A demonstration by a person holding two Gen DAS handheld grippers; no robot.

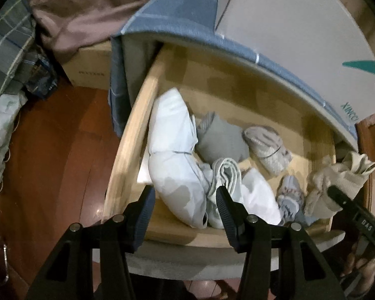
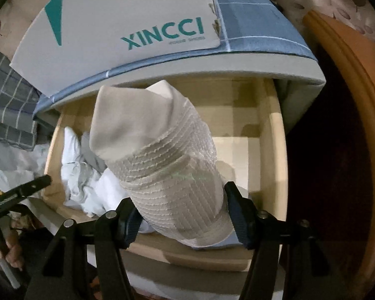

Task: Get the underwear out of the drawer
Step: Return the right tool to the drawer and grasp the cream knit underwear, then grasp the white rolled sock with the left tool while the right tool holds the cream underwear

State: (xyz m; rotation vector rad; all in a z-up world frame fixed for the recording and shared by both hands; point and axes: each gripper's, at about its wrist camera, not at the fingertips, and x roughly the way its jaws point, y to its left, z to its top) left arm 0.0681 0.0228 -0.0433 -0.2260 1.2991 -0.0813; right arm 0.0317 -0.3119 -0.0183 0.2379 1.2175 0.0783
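From the left wrist camera, the pulled-out pale wooden drawer (image 1: pixel 127 160) holds a heap of folded garments: a large white bundle (image 1: pixel 172 150) along its left side, a grey folded piece (image 1: pixel 222 140) in the middle, and a fuzzy grey-white roll (image 1: pixel 267 147) further right. The left gripper (image 1: pixel 185 202) hovers over the drawer's near edge with its black ridged fingers (image 1: pixel 223 200) spread apart and nothing between them. At the right, the right gripper's dark finger (image 1: pixel 342 200) presses into a cream ribbed piece of underwear (image 1: pixel 337 180), held up above the drawer's right end. A white cardboard box with teal lettering (image 1: pixel 300 50) lies on the blue checked cloth (image 1: pixel 177 12) covering the cabinet top. Red-brown floorboards (image 1: pixel 57 150) show at the left.

From the right wrist camera, the right gripper (image 2: pixel 182 205) is clamped on the cream ribbed underwear (image 2: pixel 162 155), which stands up between its fingers (blocking much of the drawer behind it). The drawer (image 2: pixel 275 150) lies below, its right half showing bare wood, the white garments (image 2: pixel 87 182) lying at its left. The box (image 2: pixel 127 25) reads XINCCI. An orange wooden frame (image 2: pixel 350 80) curves at the far right.
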